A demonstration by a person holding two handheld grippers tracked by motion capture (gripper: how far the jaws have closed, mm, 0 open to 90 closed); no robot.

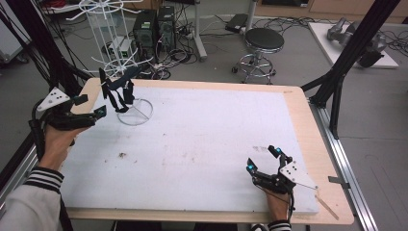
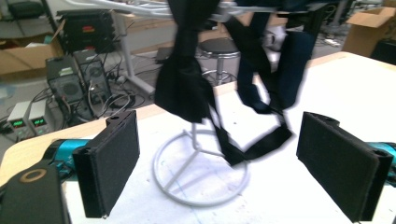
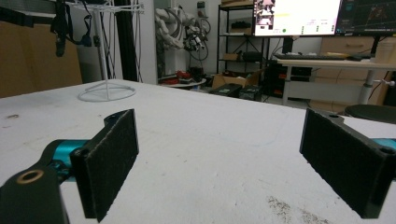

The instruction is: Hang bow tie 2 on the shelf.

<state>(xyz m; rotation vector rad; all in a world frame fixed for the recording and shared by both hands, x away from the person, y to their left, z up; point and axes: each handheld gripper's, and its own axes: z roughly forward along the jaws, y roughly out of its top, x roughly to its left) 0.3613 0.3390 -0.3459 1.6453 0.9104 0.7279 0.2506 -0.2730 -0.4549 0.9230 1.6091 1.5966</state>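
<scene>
Left tongs (image 1: 91, 107): held above the far-left corner of the worktop (image 1: 202, 144), jaws spread wide, nothing between the pads. No earlier picture to compare. In the left gripper view the two black pads (image 2: 112, 161) stand well apart at either side of the frame, and the black strap (image 2: 252, 144) hangs in the gap beyond them, not touching either pad.

Right tongs (image 1: 263, 159): resting low near the front-right corner of the worktop, jaws also released and wide apart, nothing held. The right gripper view looks along the white surface between its pads (image 3: 109, 161), with bare worktop between them.

Black strap (image 1: 118, 94): hung on the white wire rack (image 1: 130, 72), draped from one of the lower arms. It sits just beyond the left tongs, slightly to their right in the high view, near but apart from the jaw tips. Its loose loop dangles above the round wire base (image 1: 135, 113) of the rack. The strap is blurred in the left gripper view, so the fine detail of how it hooks on cannot be told.

Rack stands at the far-left part of the worktop, well apart from the right tongs; from the right gripper view it (image 3: 105, 51) appears far off at upper left.

Beyond the far edge: a black stool (image 1: 262, 43) and computer towers (image 1: 154, 29) on the floor.
</scene>
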